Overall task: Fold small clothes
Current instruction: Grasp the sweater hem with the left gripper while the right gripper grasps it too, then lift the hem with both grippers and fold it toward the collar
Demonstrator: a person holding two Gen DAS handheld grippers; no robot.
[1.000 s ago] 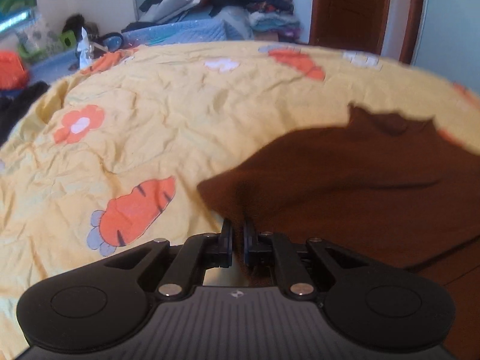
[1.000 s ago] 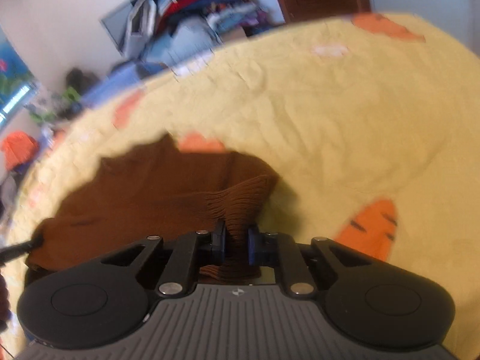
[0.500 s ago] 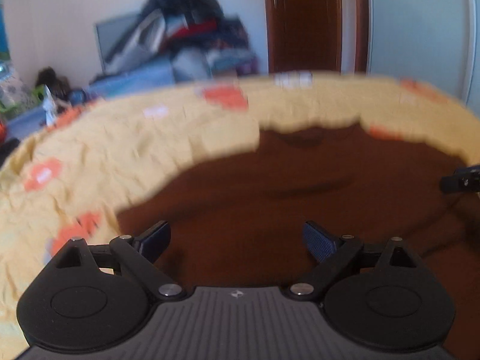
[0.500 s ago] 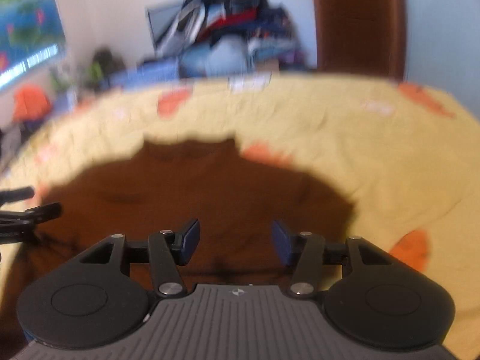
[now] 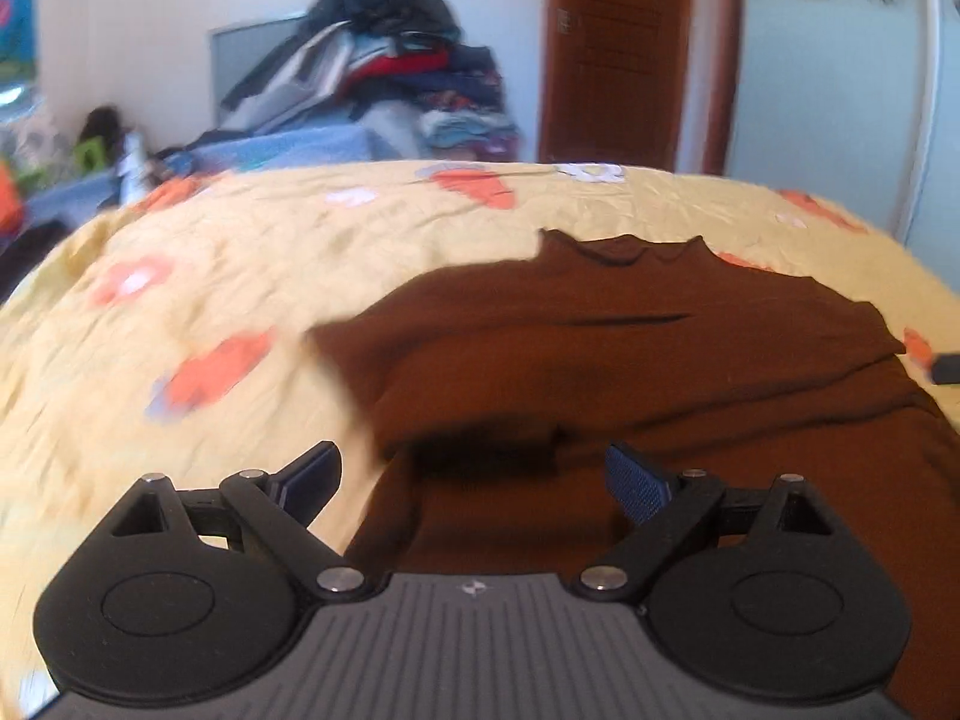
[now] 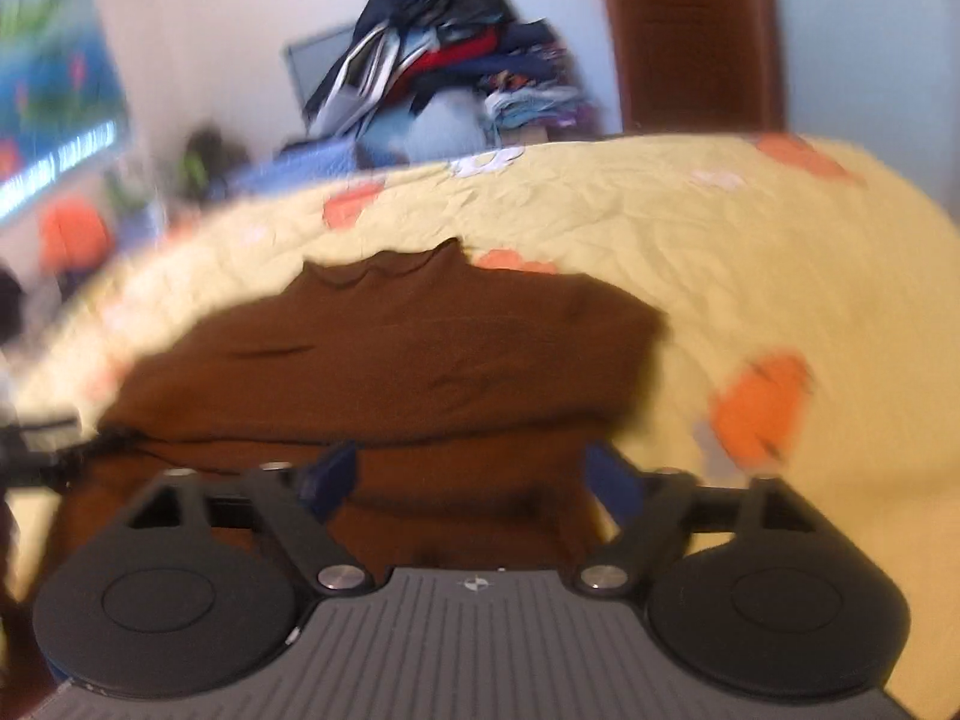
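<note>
Left gripper (image 5: 474, 474) with jaws spread wide and empty, brown knit sweater (image 5: 630, 348) lying folded over itself on the yellow carrot-print bedsheet (image 5: 240, 276), right gripper (image 6: 474, 474) with jaws just opening, spread, nothing pinched.

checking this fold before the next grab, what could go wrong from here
1. The brown sweater lies folded with an uneven front edge, so the next fold may come out crooked.
2. Both the left gripper and right gripper have jaws open over a doubled layer; a grab might catch only the top one.
3. The wrinkled yellow bedsheet could get pinched with it.
</note>
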